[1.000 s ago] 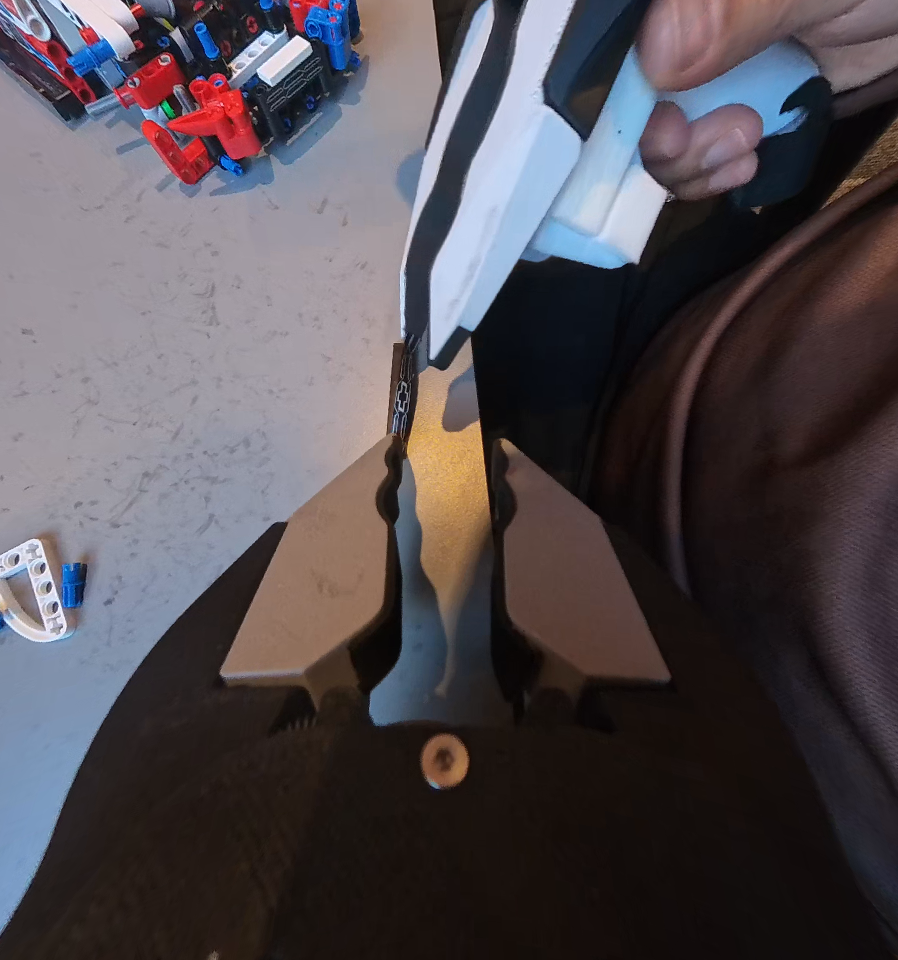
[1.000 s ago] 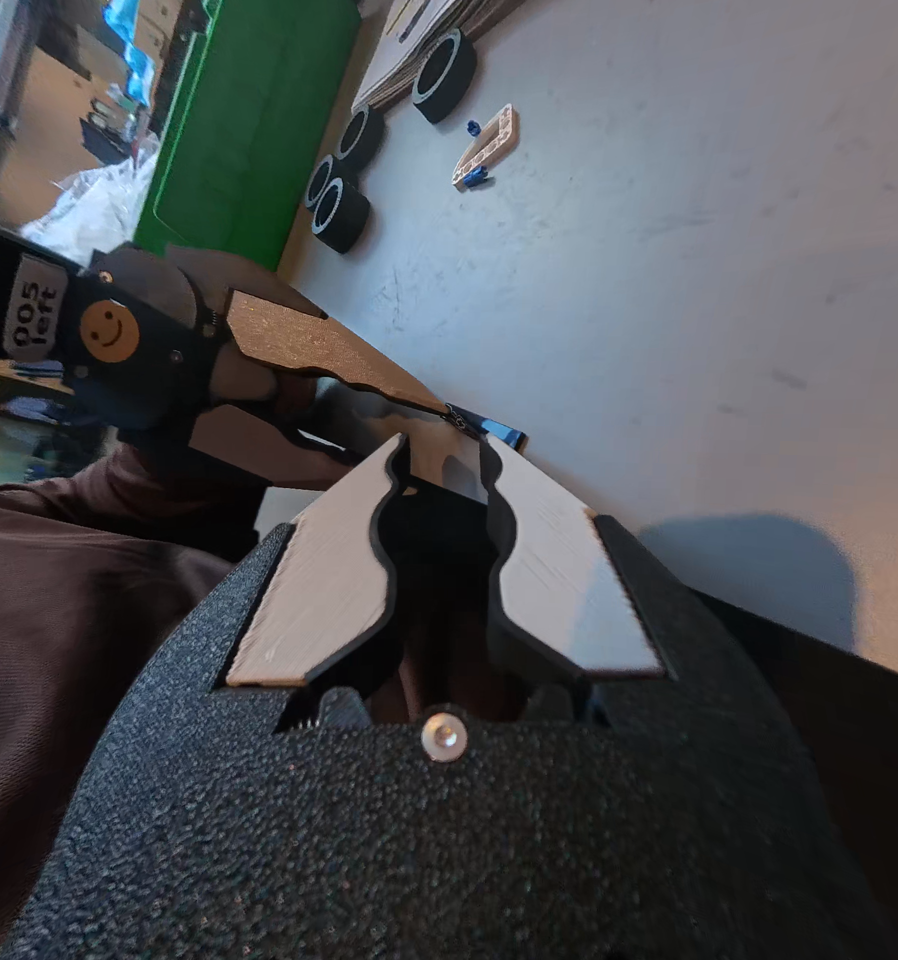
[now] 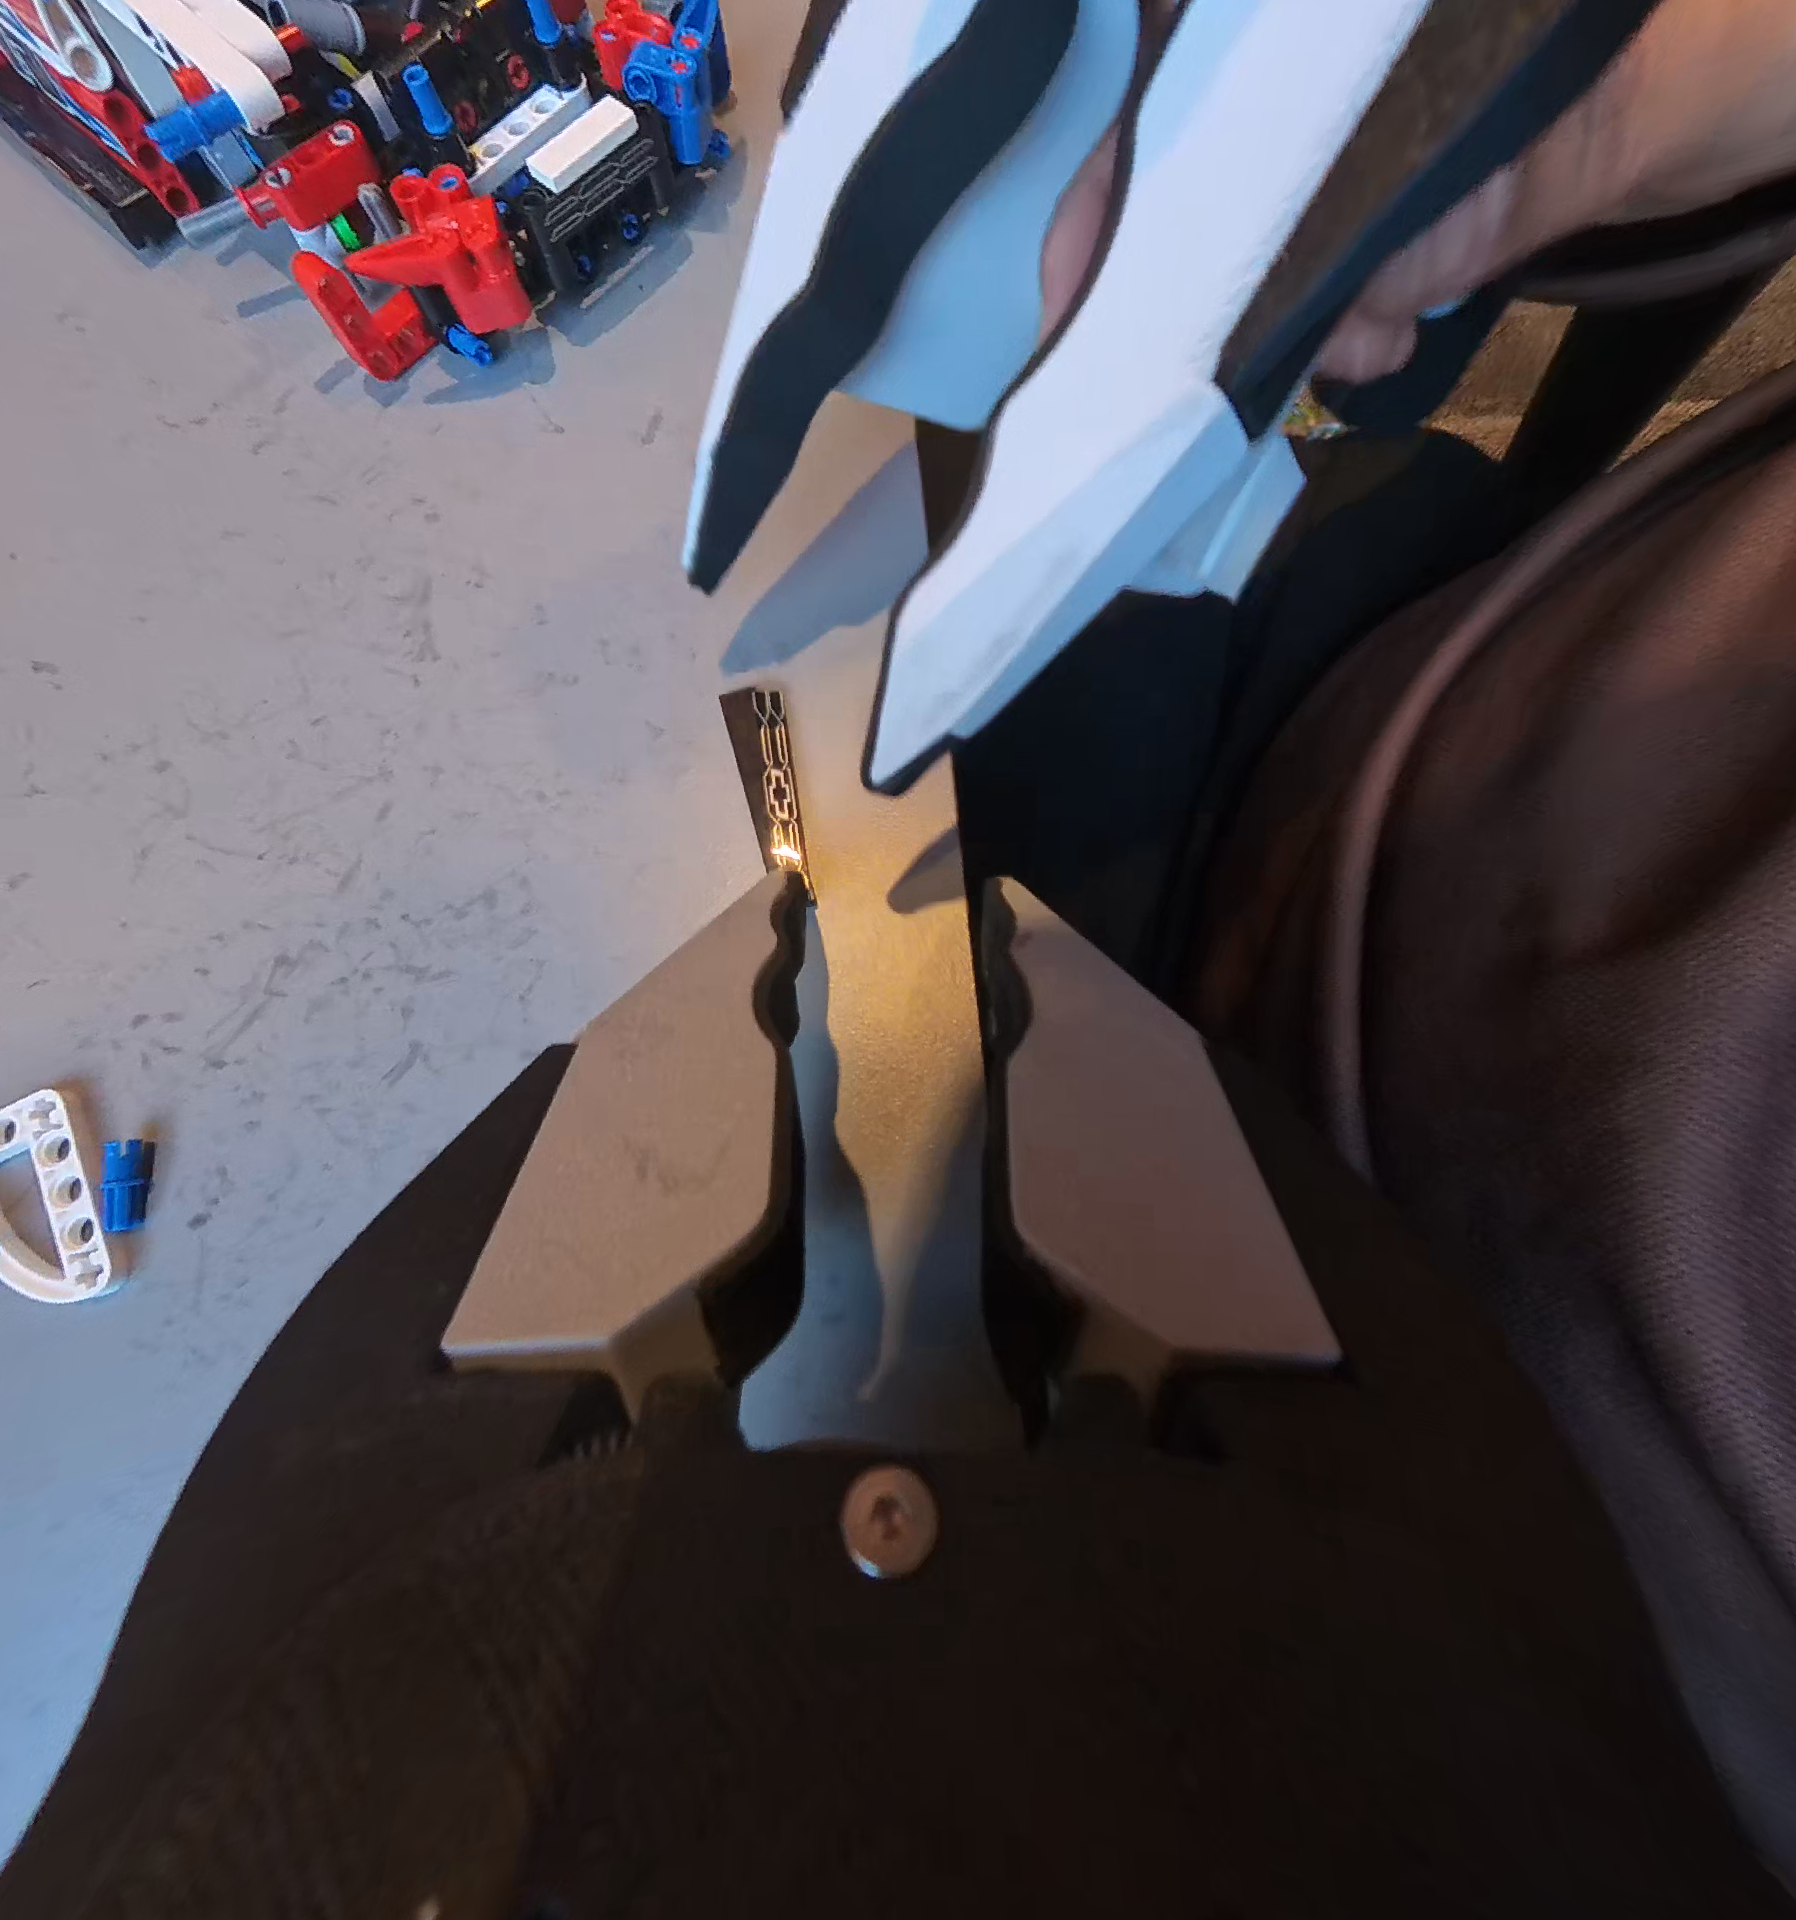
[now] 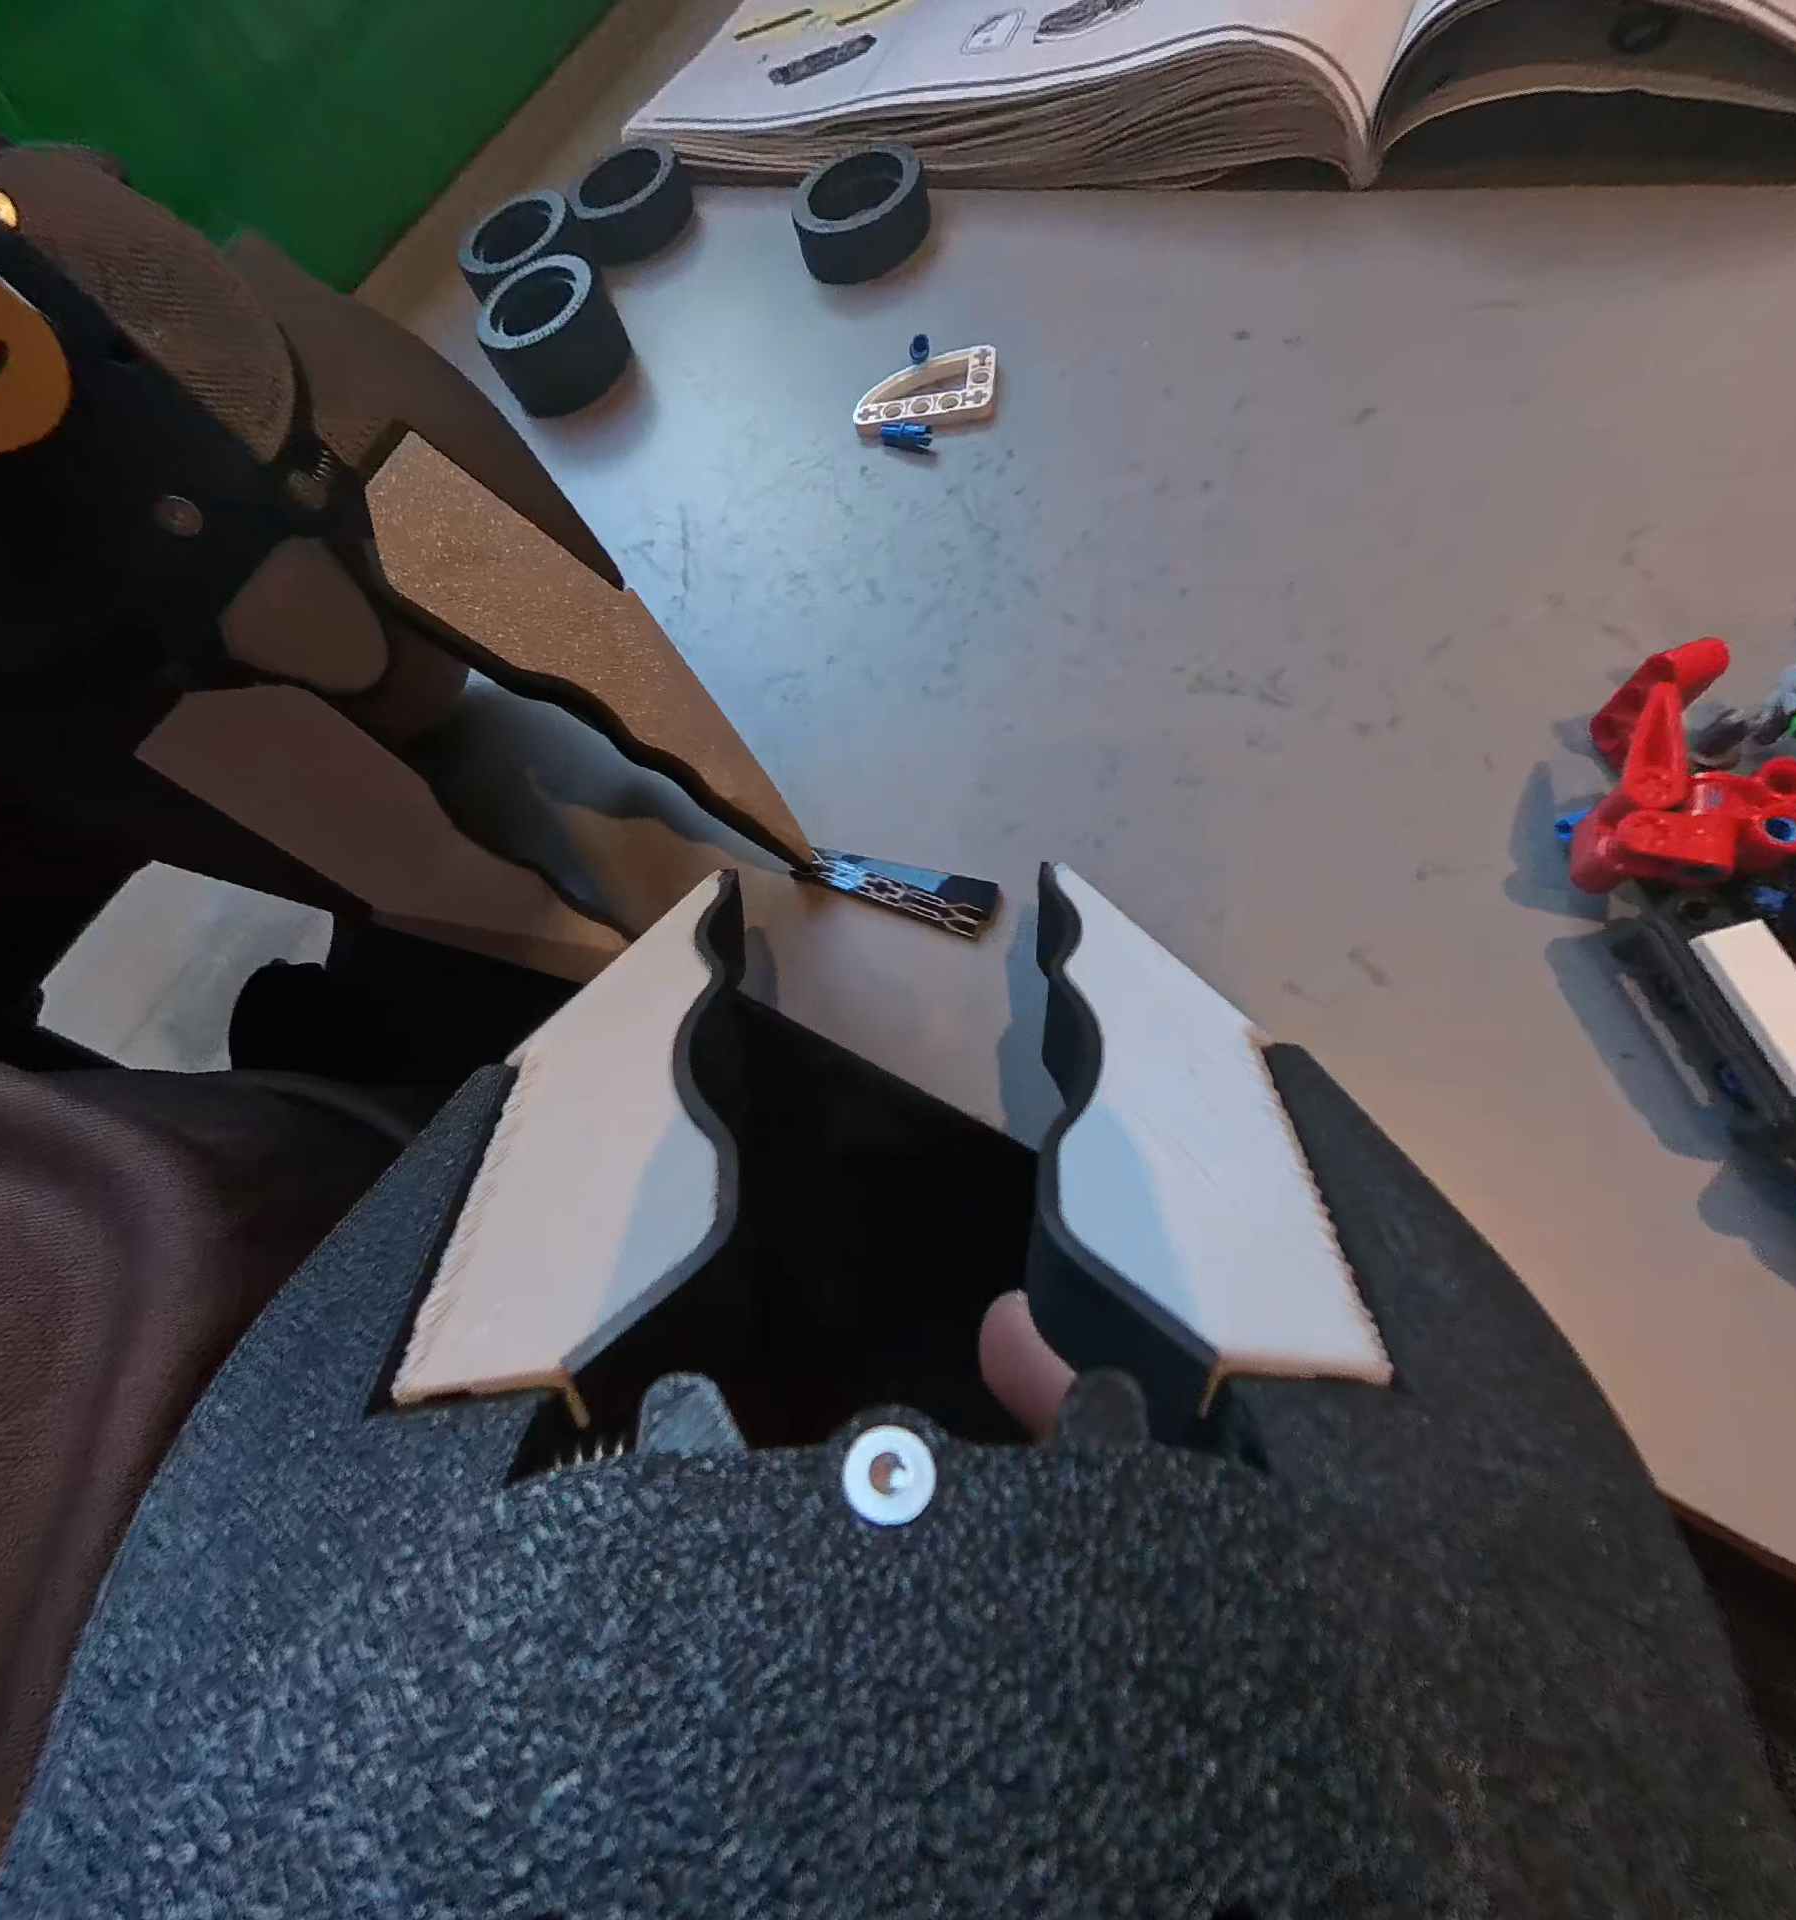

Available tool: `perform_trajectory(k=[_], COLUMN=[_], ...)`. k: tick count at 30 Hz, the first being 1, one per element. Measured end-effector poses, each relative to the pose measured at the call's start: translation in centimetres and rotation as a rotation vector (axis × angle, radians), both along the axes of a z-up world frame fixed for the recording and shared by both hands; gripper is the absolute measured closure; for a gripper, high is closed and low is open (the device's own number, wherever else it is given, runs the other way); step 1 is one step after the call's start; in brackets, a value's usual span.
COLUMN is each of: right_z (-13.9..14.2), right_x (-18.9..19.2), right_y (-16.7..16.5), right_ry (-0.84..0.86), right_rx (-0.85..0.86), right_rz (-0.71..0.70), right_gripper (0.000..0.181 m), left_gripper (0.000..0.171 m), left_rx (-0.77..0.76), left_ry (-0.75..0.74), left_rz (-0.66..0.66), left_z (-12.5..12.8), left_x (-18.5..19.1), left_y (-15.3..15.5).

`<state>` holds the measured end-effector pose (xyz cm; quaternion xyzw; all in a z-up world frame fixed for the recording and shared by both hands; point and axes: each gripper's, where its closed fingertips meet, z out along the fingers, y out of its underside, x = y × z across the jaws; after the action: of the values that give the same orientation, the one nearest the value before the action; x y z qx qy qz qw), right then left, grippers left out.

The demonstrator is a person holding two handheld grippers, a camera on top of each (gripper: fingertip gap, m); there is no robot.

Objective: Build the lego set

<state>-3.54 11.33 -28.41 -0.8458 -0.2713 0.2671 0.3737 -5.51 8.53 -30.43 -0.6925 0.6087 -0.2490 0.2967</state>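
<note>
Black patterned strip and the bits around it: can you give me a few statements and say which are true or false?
1. The black patterned strip lies flat on the grey table. True.
2. The right gripper is clamped on the strip. False: its jaws stand wide apart with nothing between them.
3. Four black tyres stand near the open booklet. True.
4. The white curved beam is fitted onto the red and black model. False: it lies loose on the table, with blue pins beside it.
5. One fingertip of the left gripper meets an end of the strip. True.
</note>
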Motion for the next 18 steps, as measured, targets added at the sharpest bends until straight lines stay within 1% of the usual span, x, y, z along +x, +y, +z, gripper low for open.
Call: perform_trajectory(k=[3,5,8,11,13,16,18], right_z=[0.1,0.1,-0.1,-0.5,-1.2,-2.1,-2.1], right_x=[0.8,1.3,2.2,1.7,1.3,0.8,0.4], right_y=[0.2,0.1,0.8,0.9,0.8,0.5,-0.1], right_ry=[-0.013,-0.038,-0.158,-0.228,-0.266,-0.274,-0.252], right_rx=[0.031,0.068,0.174,0.221,0.235,0.220,0.223], right_rz=[0.070,0.177,0.285,0.396,0.459,0.511,0.553], right_gripper=[0.124,0.130,0.134,0.139,0.146,0.146,0.146], left_gripper=[0.138,0.138,0.139,0.142,0.142,0.138,0.141], left_rx=[0.031,0.030,-0.010,-0.014,-0.032,-0.032,-0.004], left_ry=[0.013,-0.005,-0.079,-0.133,-0.092,0.028,0.048], left_rz=[0.003,0.005,0.031,0.086,0.087,0.056,0.043], left_z=[0.0,0.4,1.9,3.1,2.3,0.2,-0.2], left_x=[-0.2,-0.4,-0.4,-0.6,-0.4,-0.3,-0.1], left_y=[0.2,0.3,0.8,2.3,2.7,2.4,2.4])
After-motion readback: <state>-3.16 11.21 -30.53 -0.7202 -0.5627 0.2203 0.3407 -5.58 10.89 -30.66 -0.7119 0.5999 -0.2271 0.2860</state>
